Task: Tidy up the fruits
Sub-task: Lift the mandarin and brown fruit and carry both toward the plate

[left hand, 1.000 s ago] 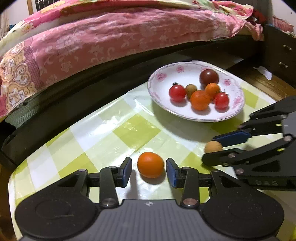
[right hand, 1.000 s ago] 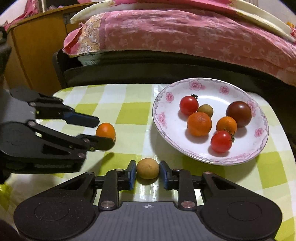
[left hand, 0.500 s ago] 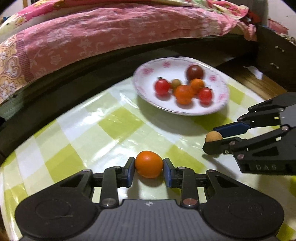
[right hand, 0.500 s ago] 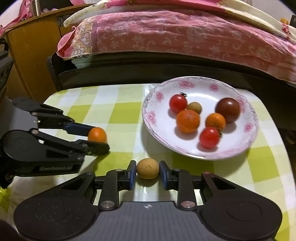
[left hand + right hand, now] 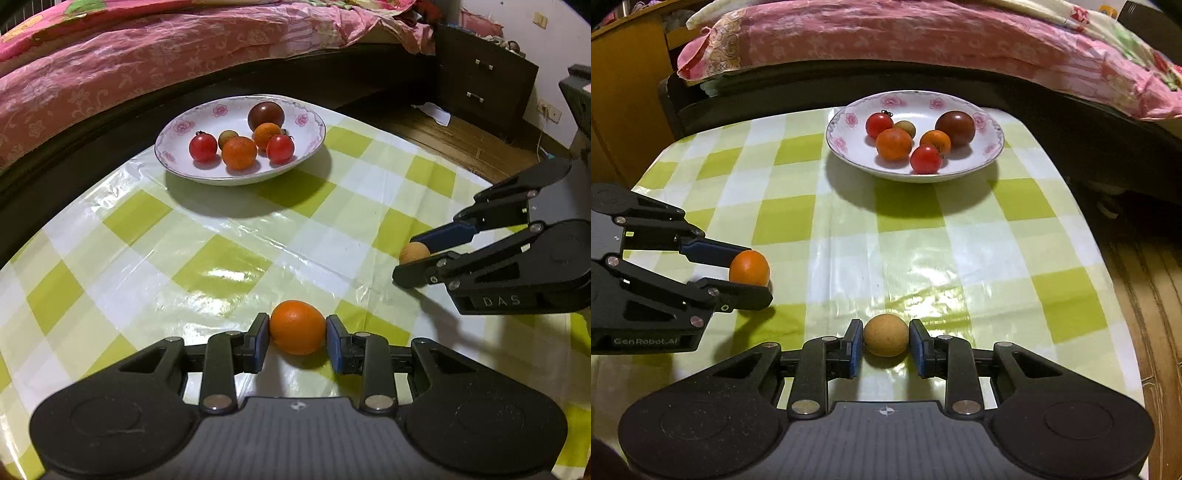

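Both fisheye views sit low behind their own fingers, close to the checked tablecloth point(image 5: 221, 266), facing the fruit plate point(image 5: 184, 125) and bed point(image 5: 147, 55) at top of frame. The left view catches the right gripper point(image 5: 417, 258) at right edge; the right view shows the left gripper point(image 5: 750, 273) at left edge.

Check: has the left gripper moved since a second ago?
Yes. The left gripper has closed on the orange fruit and pulled back from the plate, which now sits farther off in its view; it looks lifted, judging by the right wrist view.
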The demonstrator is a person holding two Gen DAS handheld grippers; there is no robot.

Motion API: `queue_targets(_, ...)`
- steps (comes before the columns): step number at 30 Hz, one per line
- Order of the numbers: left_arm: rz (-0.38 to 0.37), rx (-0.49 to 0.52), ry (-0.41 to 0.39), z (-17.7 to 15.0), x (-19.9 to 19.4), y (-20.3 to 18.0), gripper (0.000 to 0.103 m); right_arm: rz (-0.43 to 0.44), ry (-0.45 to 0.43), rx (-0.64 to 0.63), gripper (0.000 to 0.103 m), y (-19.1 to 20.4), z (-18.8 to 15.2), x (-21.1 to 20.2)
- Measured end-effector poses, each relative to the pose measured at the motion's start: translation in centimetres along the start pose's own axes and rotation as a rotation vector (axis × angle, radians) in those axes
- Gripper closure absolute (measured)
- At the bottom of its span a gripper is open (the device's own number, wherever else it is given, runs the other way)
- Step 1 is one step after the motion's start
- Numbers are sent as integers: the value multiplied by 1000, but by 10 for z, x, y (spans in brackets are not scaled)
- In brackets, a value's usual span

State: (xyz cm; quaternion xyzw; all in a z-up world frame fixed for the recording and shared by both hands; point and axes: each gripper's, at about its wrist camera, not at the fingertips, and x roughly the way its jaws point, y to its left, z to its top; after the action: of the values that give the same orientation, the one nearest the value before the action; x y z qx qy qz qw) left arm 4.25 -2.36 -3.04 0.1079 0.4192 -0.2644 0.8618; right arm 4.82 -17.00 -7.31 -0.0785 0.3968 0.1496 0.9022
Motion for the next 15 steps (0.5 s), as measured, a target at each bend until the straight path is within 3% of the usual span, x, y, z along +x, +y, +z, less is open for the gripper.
queue_targets(15, 80, 9, -18, -6, 1, -7, 49, 5, -9, -19, 73, 0, -3, -4)
